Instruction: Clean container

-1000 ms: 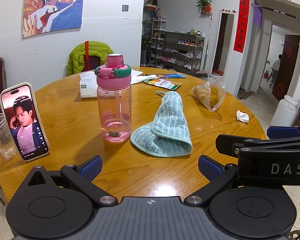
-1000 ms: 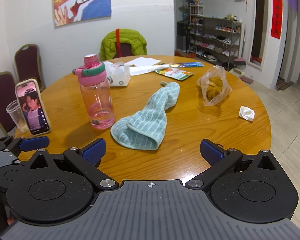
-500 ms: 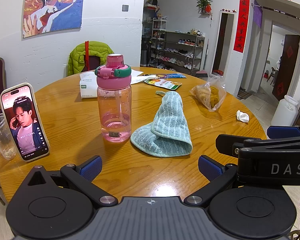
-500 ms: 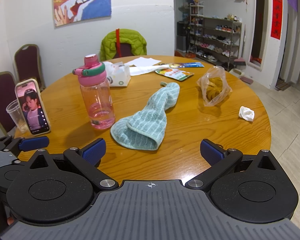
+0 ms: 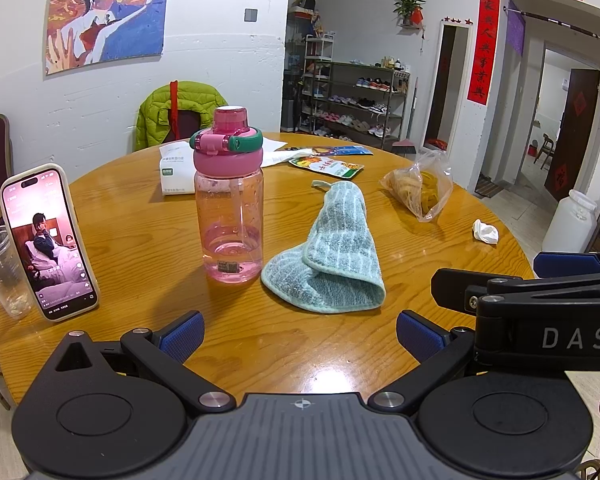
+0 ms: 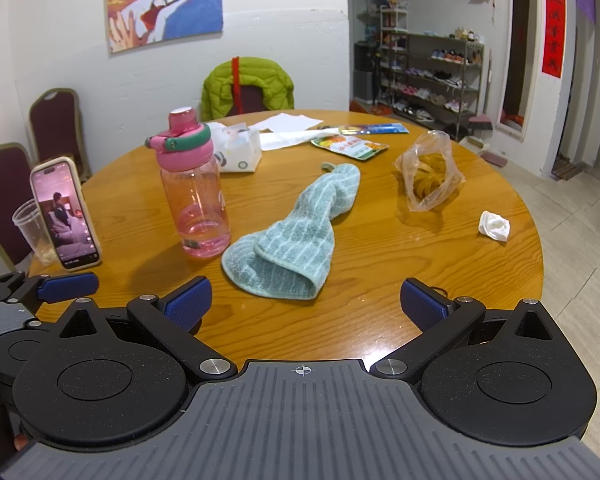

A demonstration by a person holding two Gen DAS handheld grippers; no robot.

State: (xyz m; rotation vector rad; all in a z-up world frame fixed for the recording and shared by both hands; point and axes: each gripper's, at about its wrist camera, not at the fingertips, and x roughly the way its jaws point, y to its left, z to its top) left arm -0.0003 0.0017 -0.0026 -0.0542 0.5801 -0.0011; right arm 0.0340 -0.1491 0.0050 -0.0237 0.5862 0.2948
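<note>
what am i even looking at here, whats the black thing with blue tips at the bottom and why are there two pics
Those are two hand-held grippers, one in each of a person's hands, each with a wide-angle camera looking forward along its two blue-padded fingers. One picture is from the left gripper, the other from the right gripper. Each also catches the other at its edge. Both are open and hold nothing.

On the round wooden table stands a pink water bottle, lid on, with a little liquid at the bottom. Just to its right lies a crumpled teal cloth. A phone is propped upright beside a clear plastic cup. Farther back are a tissue pack, a plastic bag and a crumpled white tissue.
</note>
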